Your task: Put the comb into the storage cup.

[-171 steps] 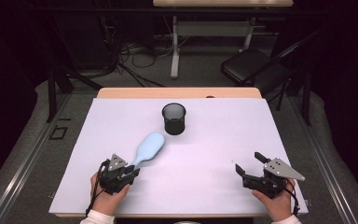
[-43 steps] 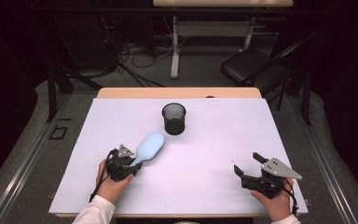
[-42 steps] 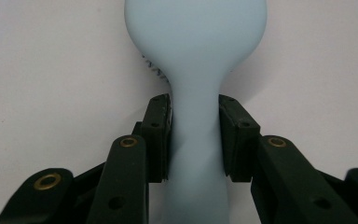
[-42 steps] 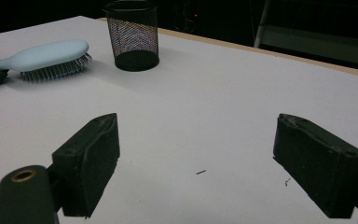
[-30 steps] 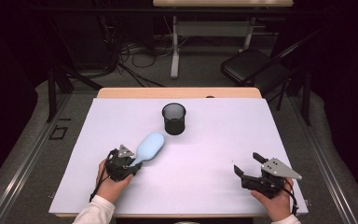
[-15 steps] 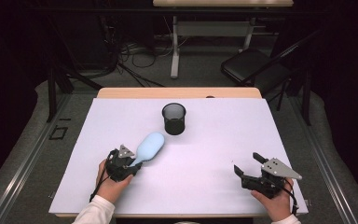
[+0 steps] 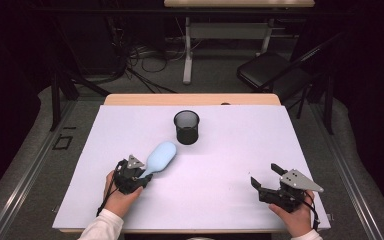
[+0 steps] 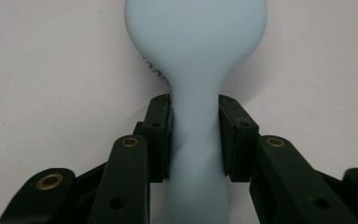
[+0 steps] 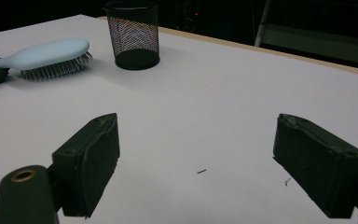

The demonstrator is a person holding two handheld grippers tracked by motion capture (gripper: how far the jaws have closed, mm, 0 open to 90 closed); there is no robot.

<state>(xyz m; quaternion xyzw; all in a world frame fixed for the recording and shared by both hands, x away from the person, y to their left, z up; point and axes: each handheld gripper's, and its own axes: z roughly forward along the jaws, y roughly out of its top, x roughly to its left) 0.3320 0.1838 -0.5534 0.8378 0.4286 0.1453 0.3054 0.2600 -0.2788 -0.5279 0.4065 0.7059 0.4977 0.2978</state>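
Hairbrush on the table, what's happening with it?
A person works two hand-held grippers at the white table. The left gripper is shut on the handle of the light blue hairbrush, which lies bristles down near the black mesh cup. The brush isn't in the cup yet. The right gripper sits off to the person's right with its jaws open and nothing between them.

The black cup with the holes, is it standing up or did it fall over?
Standing up. The mesh cup sits on its base with its round opening facing up, on the white table just past the blue hairbrush.
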